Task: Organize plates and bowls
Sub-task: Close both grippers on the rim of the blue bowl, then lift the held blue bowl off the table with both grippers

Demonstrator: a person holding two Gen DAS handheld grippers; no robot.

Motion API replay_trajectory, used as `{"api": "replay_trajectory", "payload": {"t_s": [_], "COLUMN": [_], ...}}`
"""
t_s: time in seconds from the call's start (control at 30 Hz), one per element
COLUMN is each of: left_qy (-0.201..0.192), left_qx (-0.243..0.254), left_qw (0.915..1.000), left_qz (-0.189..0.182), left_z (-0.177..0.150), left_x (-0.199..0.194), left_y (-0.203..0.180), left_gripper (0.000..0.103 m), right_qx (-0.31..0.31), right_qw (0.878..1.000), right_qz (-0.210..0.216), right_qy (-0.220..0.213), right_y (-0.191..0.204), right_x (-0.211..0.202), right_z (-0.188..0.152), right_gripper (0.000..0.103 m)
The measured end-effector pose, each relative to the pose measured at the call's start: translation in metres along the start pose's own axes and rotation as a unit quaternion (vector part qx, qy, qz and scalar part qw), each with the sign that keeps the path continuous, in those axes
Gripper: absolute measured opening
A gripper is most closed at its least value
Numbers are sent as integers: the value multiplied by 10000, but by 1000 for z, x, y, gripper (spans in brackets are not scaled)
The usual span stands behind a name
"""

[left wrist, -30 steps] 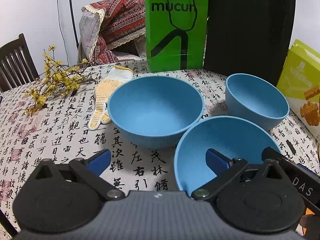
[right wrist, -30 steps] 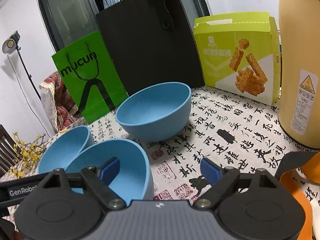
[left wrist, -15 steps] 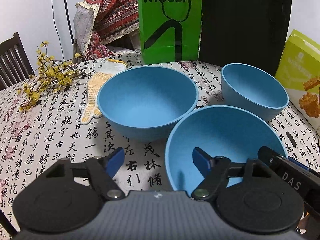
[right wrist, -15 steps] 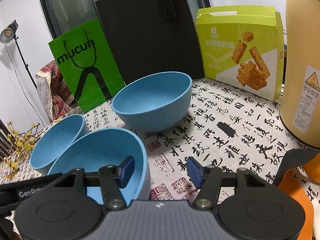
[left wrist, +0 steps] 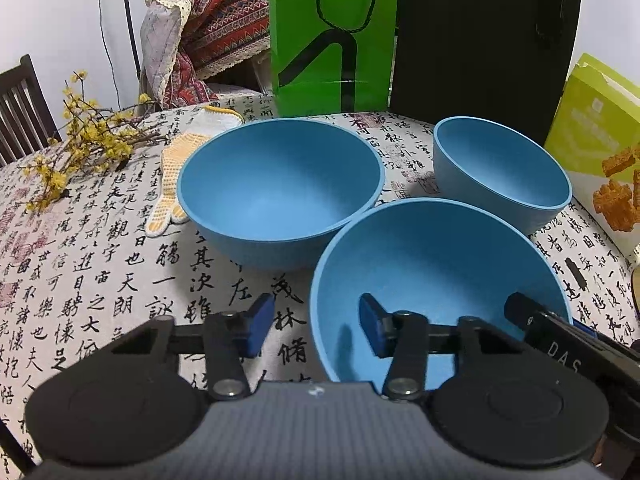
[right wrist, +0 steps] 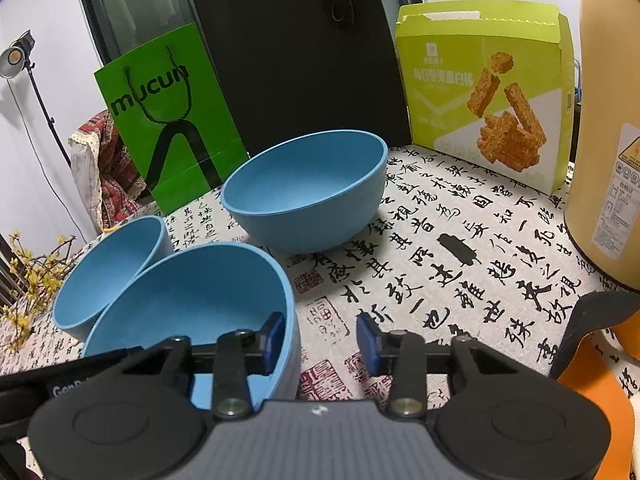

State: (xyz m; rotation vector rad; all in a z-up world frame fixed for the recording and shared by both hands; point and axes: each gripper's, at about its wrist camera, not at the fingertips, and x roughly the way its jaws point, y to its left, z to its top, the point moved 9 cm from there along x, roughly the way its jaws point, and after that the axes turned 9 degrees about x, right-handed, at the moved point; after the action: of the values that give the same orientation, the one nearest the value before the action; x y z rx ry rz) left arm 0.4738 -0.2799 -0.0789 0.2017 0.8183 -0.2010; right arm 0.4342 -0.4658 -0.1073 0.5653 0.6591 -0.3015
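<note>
Calligraphy-printed tablecloth point(left wrist: 100, 264) covers the table, with a green bag point(left wrist: 332, 36), a black bag point(right wrist: 296, 52) and a snack box point(right wrist: 484, 104) standing at the back. Three blue bowls sit together on it. Our left gripper point(left wrist: 316, 326) straddles the left rim of the nearest bowl point(left wrist: 440, 264): one pad is inside, the other outside, and both are clear of the wall. Our right gripper point(right wrist: 320, 338) straddles the right rim of the same bowl in the same way. Both jaws have just been closing and stand now rather narrow, but not yet pressing. The large bowl point(left wrist: 280, 184) touches the nearest one; the small bowl point(left wrist: 504, 168) is just behind.
</note>
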Motion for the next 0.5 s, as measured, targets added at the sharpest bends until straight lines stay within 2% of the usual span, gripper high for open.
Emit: {"api": "replay_trajectory", "payload": {"t_s": [0.1,0.3,0.43,0.5], "left_qy": [-3,56,1,-10], "left_qx": [10,-9,-25,-45], "left_qw": [10000,9998,9997,9997], "left_qz": [-43,-207,-233,-230], "left_z": [0,-2,-1,-1], "left_x": [0,0,-1,-2], "left_y": [-2,-6,-7,-6], "left_gripper": [30,16,11,10], "right_qx": [3,13,-18,-21], "right_qw": [10000,9999,9997,9998], "right_qz": [21,147,221,207], "right_qy": [28,36,44,22], "right_y": [0,4,6,6], "right_x": [1,1,1,0], "right_z": [-1,-2,-4,-4], "right_gripper": [32,19,7,7]}}
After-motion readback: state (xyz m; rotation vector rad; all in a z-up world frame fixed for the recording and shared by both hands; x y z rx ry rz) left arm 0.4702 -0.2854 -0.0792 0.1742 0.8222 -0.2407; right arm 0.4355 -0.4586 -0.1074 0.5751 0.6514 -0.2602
